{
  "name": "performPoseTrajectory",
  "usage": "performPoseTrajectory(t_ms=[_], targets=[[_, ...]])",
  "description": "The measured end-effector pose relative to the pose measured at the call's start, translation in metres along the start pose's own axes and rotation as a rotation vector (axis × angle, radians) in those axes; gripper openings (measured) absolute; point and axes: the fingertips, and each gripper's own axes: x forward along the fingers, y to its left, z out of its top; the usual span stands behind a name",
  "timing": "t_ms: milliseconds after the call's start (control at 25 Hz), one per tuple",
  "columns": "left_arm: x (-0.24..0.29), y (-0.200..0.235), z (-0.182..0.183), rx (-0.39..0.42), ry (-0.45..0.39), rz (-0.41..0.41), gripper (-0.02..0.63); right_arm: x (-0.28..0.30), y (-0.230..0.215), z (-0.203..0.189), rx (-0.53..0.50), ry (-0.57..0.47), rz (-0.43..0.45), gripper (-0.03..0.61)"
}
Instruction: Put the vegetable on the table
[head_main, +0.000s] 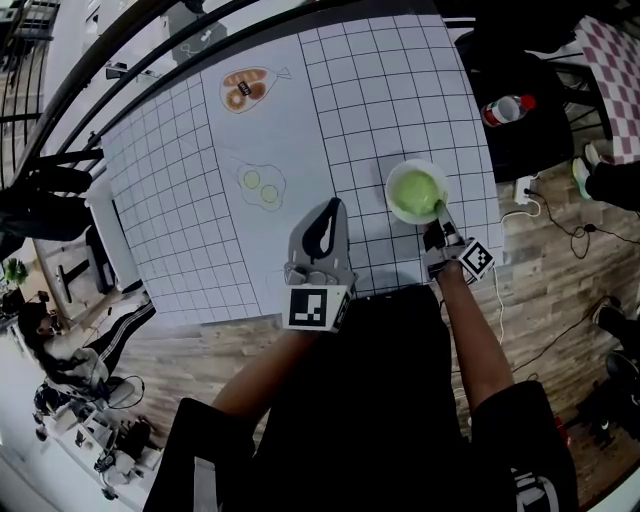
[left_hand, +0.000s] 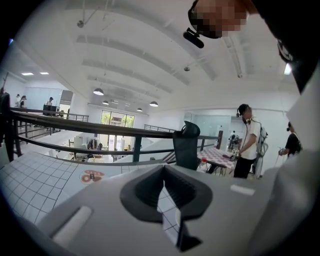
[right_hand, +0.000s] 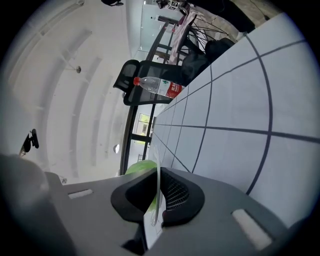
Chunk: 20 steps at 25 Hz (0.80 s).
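Right gripper (head_main: 441, 218): fingers clamped on the rim of the white bowl (head_main: 392, 192);
Vegetable (head_main: 417, 190): green, inside the bowl, over the gridded surface (head_main: 380, 90);
Left gripper (head_main: 331, 206): fingers closed, empty

Right claw (right_hand: 156, 200) is clamped on the thin white rim of a bowl (right_hand: 156, 167), with a green vegetable (right_hand: 136, 169) bulging just behind it. The gridded bench (right_hand: 240, 100) fills the right side. Up top, a red-labelled water bottle (right_hand: 157, 86) sits in front of a black chair (right_hand: 131, 70).
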Motion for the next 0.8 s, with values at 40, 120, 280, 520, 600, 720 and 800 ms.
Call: performPoseTrajectory(t_ms=[40,120,280,520,600,720,800], targets=[[0.000,0.000,0.001,-0.004,-0.003,0.001,0.008,0.001,-0.001,0.001,-0.004,-0.002,0.002,0.011],[0.001,0.000,0.002,-0.003,-0.004,0.002,0.008,0.003,-0.002,0.002,-0.018,0.000,0.001,0.011],[-0.002,-0.001,-0.001,-0.009,-0.002,0.003,0.008,0.002,-0.007,-0.001,-0.005,0.007,-0.031,0.011],[-0.004,-0.003,-0.005,-0.011,0.015,0.007,0.008,-0.002,-0.016,-0.008,0.062,-0.012,-0.070,0.012],[-0.005,-0.003,-0.005,-0.011,0.012,0.013,0.008,-0.003,-0.020,-0.007,0.044,-0.008,-0.091,0.012],[-0.007,-0.004,-0.007,-0.010,0.013,0.016,0.008,-0.002,-0.018,-0.010,0.074,-0.008,-0.101,0.012],[-0.007,-0.005,-0.008,-0.009,0.016,0.014,0.008,0.002,-0.014,-0.010,0.102,-0.019,-0.087,0.012]])
